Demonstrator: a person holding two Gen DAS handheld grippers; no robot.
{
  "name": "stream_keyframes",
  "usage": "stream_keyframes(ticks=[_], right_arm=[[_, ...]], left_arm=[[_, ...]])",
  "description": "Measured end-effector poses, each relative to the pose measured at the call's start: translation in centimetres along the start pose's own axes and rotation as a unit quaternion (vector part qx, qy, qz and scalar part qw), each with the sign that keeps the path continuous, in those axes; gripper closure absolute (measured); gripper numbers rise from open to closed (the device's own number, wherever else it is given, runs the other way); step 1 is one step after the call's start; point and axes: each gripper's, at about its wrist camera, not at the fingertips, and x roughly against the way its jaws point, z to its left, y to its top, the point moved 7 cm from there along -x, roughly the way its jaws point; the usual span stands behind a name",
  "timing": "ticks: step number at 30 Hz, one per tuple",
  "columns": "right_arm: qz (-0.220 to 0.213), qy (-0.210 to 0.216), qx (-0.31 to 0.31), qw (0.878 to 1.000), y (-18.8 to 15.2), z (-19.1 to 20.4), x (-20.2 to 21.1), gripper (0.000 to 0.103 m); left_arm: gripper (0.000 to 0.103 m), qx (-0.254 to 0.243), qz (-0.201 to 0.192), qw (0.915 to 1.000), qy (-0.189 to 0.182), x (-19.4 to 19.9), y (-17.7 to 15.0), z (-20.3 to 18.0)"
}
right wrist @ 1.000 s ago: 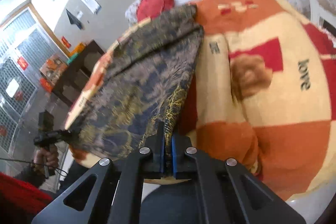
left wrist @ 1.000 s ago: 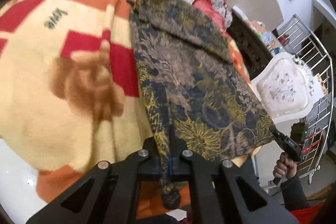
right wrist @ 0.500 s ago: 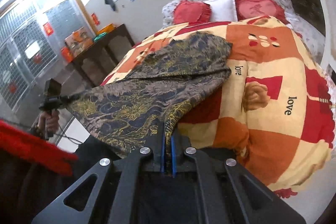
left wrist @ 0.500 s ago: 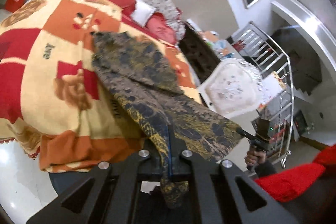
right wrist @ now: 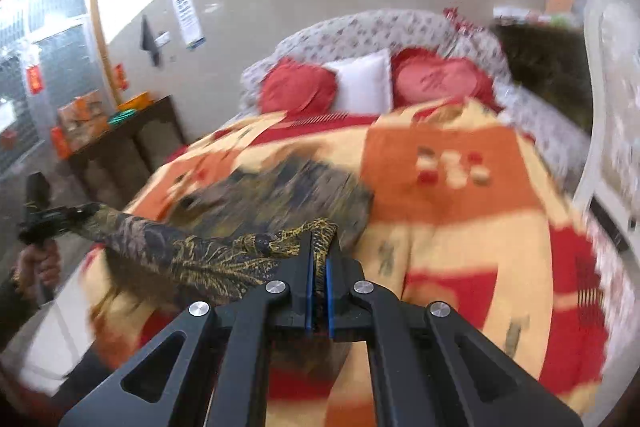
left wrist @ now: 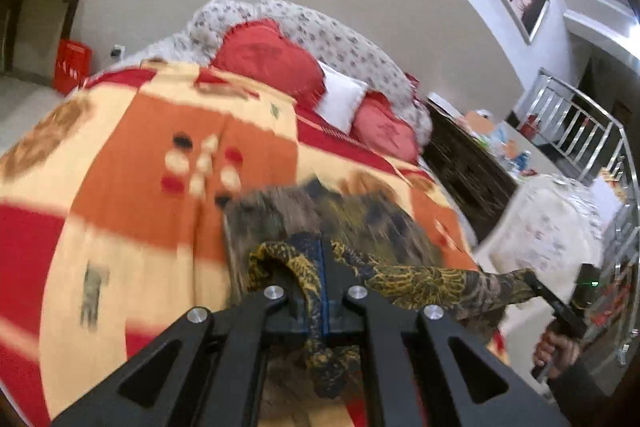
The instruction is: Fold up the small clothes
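Now, left gripper (left wrist: 324, 267): clenched on one corner of the dark, gold-patterned garment (left wrist: 420, 279); a twist of the cloth runs down between its blue pads.
Right gripper (right wrist: 319, 263): likewise clamped on the garment's other corner; in the left wrist view it shows at the far right (left wrist: 538, 289), held by a hand (left wrist: 558, 347).
Left hand (right wrist: 36, 263): seen at the left edge of the right wrist view, gripping its tool's handle.
Garment: its near edge is stretched taut between the two grippers, above the blanket; the rest trails away from them and lies blurred on the bed.
Blanket (left wrist: 120, 195): orange, red and cream checks, covering the bed under the garment.
Pillows: two red heart cushions (right wrist: 298, 87) flank a white pillow (right wrist: 366, 81) at the far headboard.
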Motion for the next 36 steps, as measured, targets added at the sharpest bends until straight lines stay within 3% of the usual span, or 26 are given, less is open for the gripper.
stream_keyframes(ticks=[6,10,14,21,22,24,26,27,30,33,36], right_arm=[[0.002,-0.048,0.026,0.999,4.8,-0.9,-9.2,0.097],[0.049,-0.067,0.033,0.996,3.8,-1.9,-15.1,0.097],[0.103,-0.084,0.023,0.991,1.1,-3.3,-19.5,0.097],[0.161,-0.023,-0.110,0.981,-1.2,-6.1,-21.1,0.092],[0.163,-0.014,-0.130,0.978,-1.1,-6.2,-20.6,0.089],[0.151,0.018,-0.166,0.974,-0.8,-6.4,-18.9,0.086],[0.134,0.028,-0.188,0.973,-0.6,-6.8,-16.6,0.077],[0.127,0.025,-0.194,0.972,-0.7,-7.0,-15.4,0.075],[0.122,0.010,-0.190,0.974,-1.4,-7.0,-12.7,0.075],[0.109,-0.001,-0.134,0.985,-1.4,-4.9,-11.3,0.075],[0.106,0.012,-0.051,0.993,-0.5,-0.8,-12.1,0.075]], left_arm=[[0.100,-0.008,0.014,0.9991,0.040,-8.6,4.9,2.1],[0.100,0.000,0.069,0.9948,0.075,-15.1,3.9,5.0],[0.097,0.004,0.111,0.9896,0.092,-19.0,1.7,6.7],[0.095,-0.011,0.171,0.9813,0.087,-21.6,0.8,7.5],[0.091,-0.014,0.179,0.9802,0.084,-21.4,0.9,7.5],[0.068,-0.024,0.192,0.9773,0.086,-20.5,1.1,7.7],[0.023,-0.048,0.175,0.9756,0.124,-18.7,2.0,8.6],[0.021,-0.055,0.158,0.9760,0.140,-17.7,2.6,9.0],[0.029,-0.037,0.115,0.9776,0.172,-14.3,3.7,9.9],[0.048,-0.077,0.087,0.9832,0.141,-11.9,2.5,5.7],[0.071,-0.142,0.107,0.9793,0.097,-12.1,-1.7,-0.7]])
